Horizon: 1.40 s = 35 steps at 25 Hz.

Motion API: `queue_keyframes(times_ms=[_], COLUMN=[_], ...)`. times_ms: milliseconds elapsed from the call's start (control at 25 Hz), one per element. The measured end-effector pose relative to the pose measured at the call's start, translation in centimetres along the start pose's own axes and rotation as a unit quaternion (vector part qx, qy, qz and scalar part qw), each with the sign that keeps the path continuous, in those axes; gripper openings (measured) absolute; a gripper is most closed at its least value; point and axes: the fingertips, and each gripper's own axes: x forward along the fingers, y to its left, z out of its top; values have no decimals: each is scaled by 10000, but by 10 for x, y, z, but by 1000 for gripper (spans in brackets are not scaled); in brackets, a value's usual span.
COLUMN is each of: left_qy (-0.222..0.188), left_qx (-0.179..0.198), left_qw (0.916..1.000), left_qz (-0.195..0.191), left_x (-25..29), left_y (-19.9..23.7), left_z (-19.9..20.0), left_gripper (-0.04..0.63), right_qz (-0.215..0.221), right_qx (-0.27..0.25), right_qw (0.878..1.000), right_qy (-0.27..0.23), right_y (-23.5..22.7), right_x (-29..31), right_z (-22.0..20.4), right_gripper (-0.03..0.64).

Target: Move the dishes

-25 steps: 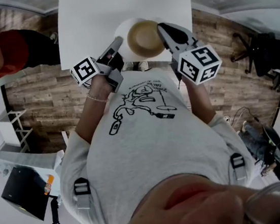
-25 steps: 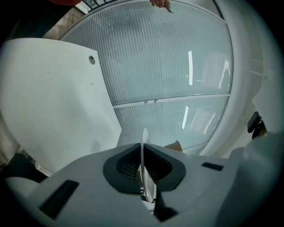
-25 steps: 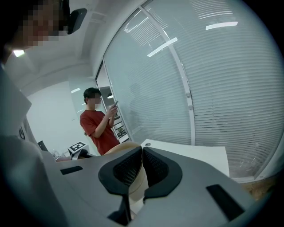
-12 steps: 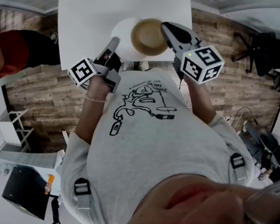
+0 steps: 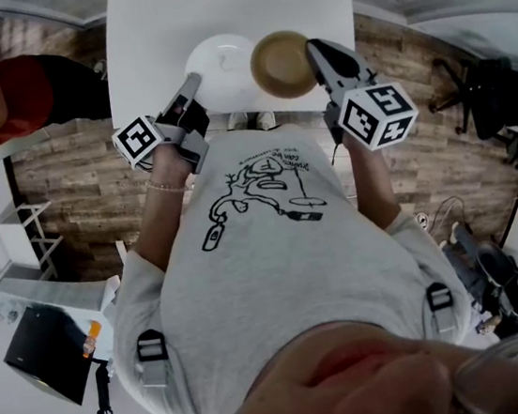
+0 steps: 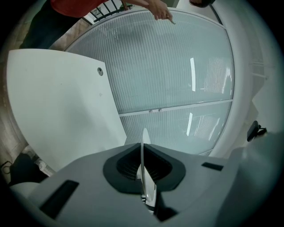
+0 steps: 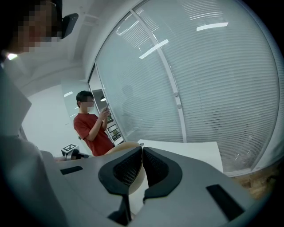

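Left gripper: the left gripper point(image 5: 188, 87) is pinching the near rim of a round white ceramic plate point(image 5: 220, 66). Its jaws are closed tight on the thin edge, which is showing edge-on between them in the left gripper view.
Right gripper: the right gripper point(image 5: 314, 49) is clamping the wall of a round tan bowl point(image 5: 281, 64), with its jaws shut on the rim.
Where the dishes are: the plate is reaching forward from the left gripper's tips, and the bowl is sitting just inward of the right gripper's tips. The two are lying side by side, rims very close, above the near edge of a white rectangular table point(image 5: 214, 8). Whether they are resting on it or lifted is not clear.
Handling, as a judgement: both are looking stiff, smooth and breakable. Held by one rim, each is likely wanting to droop or swivel.
Where to hold: the rim is probably the only reachable place. A deep bite, keeping each dish level, is looking safest.
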Motion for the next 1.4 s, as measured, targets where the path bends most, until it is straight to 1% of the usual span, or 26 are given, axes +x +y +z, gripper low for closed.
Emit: queue_keyframes(times_ms=[320, 560, 680, 760, 960, 1240, 1400], left_qy=[-178, -200, -205, -205, -238, -257, -252], left_qx=[39, 54, 74, 80, 28, 66, 82], left_qw=[9998, 9997, 9997, 9997, 9997, 9996, 9996], left_qz=[-22, -87, -100, -72, -31, -35, -58], left_x=[-3, -2, -6, -6, -5, -5, -5], left_y=[-4, -10, -11, -10, -4, -5, -8], left_z=[9, 11, 12, 12, 12, 13, 14], left_gripper=[11, 11, 11, 11, 11, 11, 11], right_qz=[-209, -407, -494, -503, -442, -571, -689], right_qx=[173, 279, 328, 436, 906, 1050, 1136], right_qw=[9996, 9988, 9982, 9978, 9949, 9928, 9910], right_qy=[56, -66, -34, -13, -73, 23, 184], right_y=[-26, -43, -46, -49, -63, -78, -87], right_x=[-1, 4, 9, 12, 13, 18, 29], right_z=[-16, -29, -39, -45, -54, -74, -100], right_gripper=[41, 41, 41, 41, 41, 41, 41])
